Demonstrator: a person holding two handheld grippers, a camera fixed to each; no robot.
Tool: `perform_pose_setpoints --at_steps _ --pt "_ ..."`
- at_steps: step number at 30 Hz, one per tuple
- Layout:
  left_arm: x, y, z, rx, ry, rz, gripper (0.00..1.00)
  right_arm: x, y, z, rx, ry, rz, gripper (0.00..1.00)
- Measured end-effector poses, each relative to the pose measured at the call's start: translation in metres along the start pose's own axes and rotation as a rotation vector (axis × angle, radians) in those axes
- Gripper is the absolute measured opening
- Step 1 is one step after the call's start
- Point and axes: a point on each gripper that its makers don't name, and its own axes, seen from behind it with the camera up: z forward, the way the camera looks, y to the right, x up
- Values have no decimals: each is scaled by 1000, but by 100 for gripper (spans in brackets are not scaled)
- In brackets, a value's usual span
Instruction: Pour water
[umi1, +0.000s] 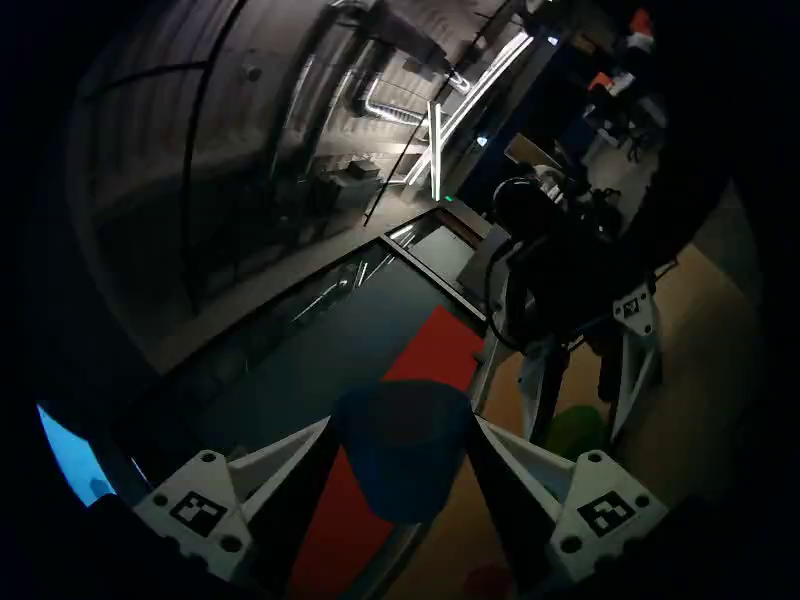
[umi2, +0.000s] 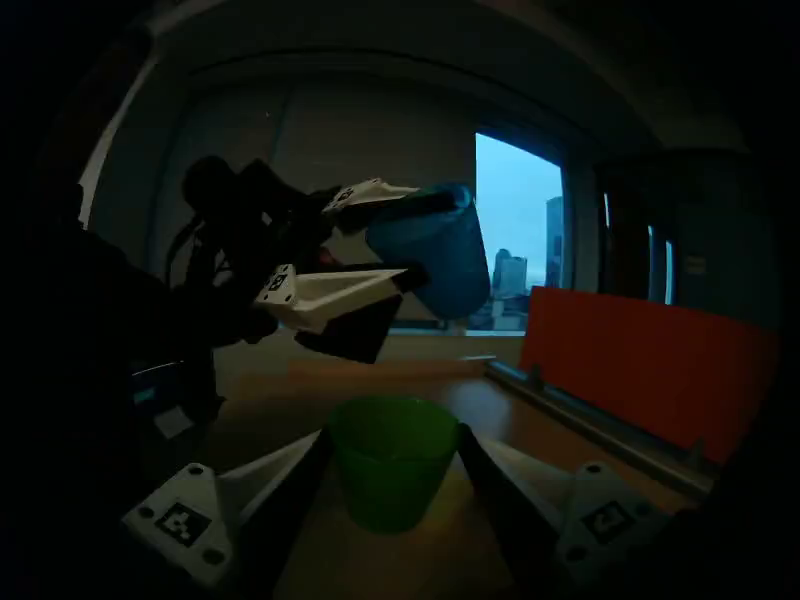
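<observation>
A blue cup (umi1: 402, 448) sits between the fingers of my left gripper (umi1: 404, 455), which is shut on it. The right gripper view shows this blue cup (umi2: 435, 248) raised and tilted, held by the left gripper (umi2: 405, 240) above and behind a green cup (umi2: 390, 462). My right gripper (umi2: 392, 465) is shut on the green cup, which stands upright just over the wooden table (umi2: 520, 420). In the left gripper view the right gripper (umi1: 585, 400) holds the green cup (umi1: 578, 430) lower down to the right. I cannot make out any water in the dim light.
An orange panel (umi2: 650, 360) stands along the table's right side above a metal rail (umi2: 590, 420). A window (umi2: 520, 240) lies behind the cups. The left gripper view shows the orange panel (umi1: 400, 420), dark glass and ceiling lights (umi1: 470, 100). The room is dim.
</observation>
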Motion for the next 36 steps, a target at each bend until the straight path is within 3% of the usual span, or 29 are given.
perform_pose_setpoints --at_steps 7,23,26,36 --pt "-8 -5 -2 15 -13 -215 85 1 1 1 -5 2 -2 100" --pt "-29 2 0 14 -59 -604 85 3 4 -1 -17 10 -2 100" --pt "-30 -1 0 22 -57 -634 85 3 4 -2 -19 12 -3 100" --pt "-35 6 1 21 -81 -666 86 5 5 -4 -27 15 -2 100"
